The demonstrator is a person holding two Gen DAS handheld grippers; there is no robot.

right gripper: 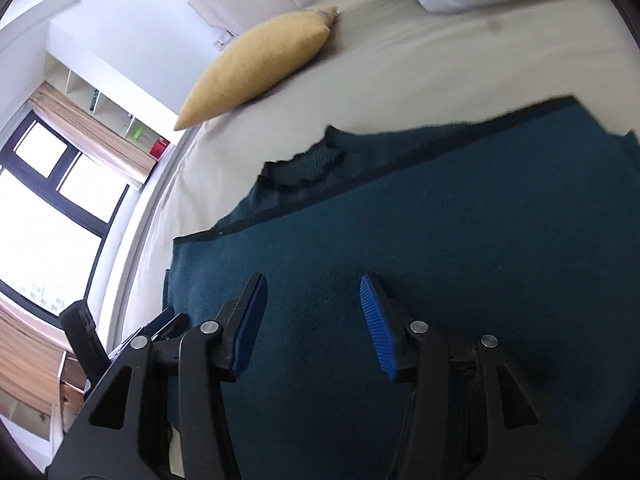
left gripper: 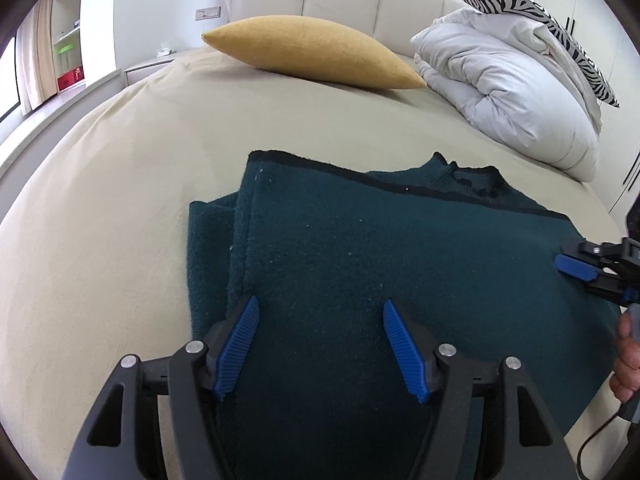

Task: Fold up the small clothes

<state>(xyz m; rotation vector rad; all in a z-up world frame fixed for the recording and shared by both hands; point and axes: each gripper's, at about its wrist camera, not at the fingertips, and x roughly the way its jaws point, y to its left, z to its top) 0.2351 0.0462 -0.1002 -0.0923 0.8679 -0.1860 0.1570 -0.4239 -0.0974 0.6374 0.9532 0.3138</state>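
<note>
A dark teal knit sweater (left gripper: 360, 260) (right gripper: 440, 240) with black trim lies folded on the beige bed sheet (left gripper: 120, 200), its collar toward the headboard. My left gripper (left gripper: 320, 302) hovers over the sweater's near left part, open, its blue pads (left gripper: 240, 344) apart with only fabric below them. My right gripper (right gripper: 312, 278) is also open over the sweater, with nothing pinched between its pads. In the left wrist view the right gripper (left gripper: 568, 256) reaches in at the sweater's right edge, held by a person's hand (left gripper: 628, 360).
A yellow pillow (left gripper: 316, 52) (right gripper: 256, 68) lies near the padded headboard. A bunched white duvet (left gripper: 508, 92) with a zebra-print cushion (left gripper: 532, 12) on top sits at the back right. Bare sheet stretches to the left of the sweater. A window and shelves are beyond the bed's left side.
</note>
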